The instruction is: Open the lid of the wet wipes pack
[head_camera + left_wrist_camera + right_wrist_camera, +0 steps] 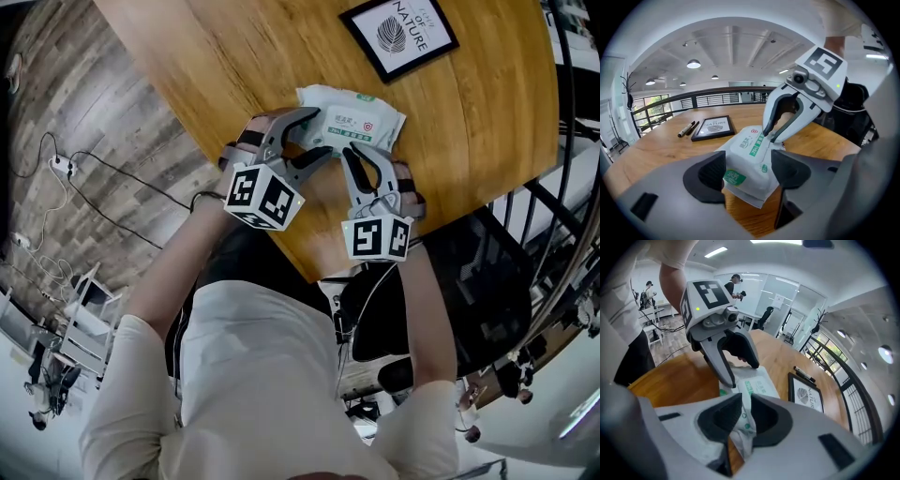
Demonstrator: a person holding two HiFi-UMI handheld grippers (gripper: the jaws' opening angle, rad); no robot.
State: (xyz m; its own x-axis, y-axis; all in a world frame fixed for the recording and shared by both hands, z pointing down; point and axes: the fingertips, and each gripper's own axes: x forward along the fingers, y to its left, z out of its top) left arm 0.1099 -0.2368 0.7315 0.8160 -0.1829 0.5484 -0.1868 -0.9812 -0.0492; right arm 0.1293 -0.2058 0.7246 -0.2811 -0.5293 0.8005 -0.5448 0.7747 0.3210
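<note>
Pinches the thin end of the pack (352, 120) with the right gripper (744, 413), shut tight, likely to stop it sliding near the table (234, 56) edge. Holds the left gripper (747, 171) wide open around it, not squeezing, with the lid (750, 140) not up yet.

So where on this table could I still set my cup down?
The widest bare wood lies on the table left of the wipes pack, another patch to its right, this side of the picture frame. The near edge is crowded: the left gripper and the right gripper both meet at the pack.
</note>
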